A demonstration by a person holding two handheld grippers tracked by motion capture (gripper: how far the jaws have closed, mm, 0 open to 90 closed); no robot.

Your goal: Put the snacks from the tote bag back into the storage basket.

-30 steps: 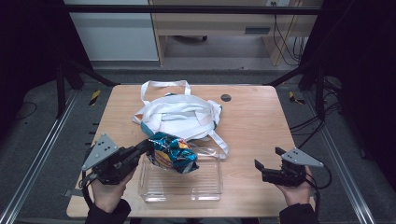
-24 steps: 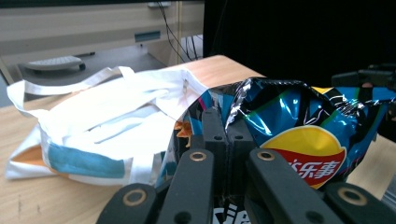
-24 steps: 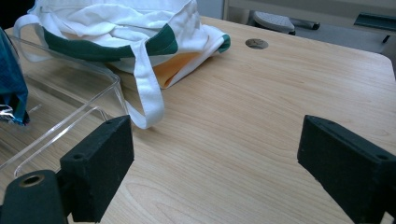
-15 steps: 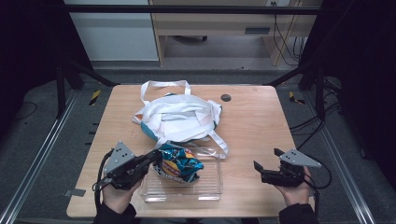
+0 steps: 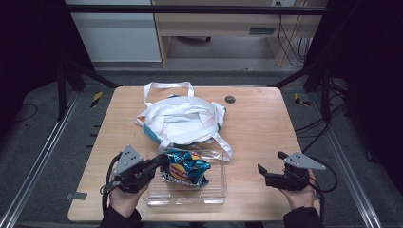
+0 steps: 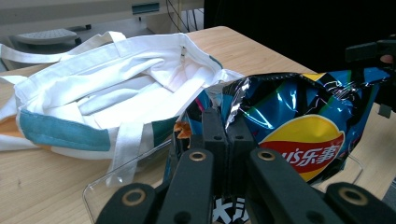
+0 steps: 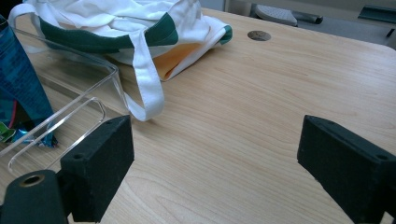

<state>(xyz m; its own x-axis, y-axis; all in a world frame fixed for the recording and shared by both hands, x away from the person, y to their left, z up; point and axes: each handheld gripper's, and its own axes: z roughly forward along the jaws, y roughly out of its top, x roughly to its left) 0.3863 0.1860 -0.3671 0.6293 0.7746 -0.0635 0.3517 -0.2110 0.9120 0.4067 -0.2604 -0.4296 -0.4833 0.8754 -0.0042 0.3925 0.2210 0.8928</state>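
Clearly, Chinese characters "乐事" mark the blue chip bag (image 6: 299,135).

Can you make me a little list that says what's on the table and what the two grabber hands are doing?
held thing: shiny blue crisp bag
left gripper: shut on the bag's edge
bag's place: in the clear plastic tray
right gripper: open, holding nothing, apart from the tray
behind tray: white cloth tote bag with teal trim, lying flat
surface: light wooden table

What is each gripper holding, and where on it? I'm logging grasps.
The left gripper pinches the chip bag at its crimped end edge, over the clear tray. The right gripper holds nothing.
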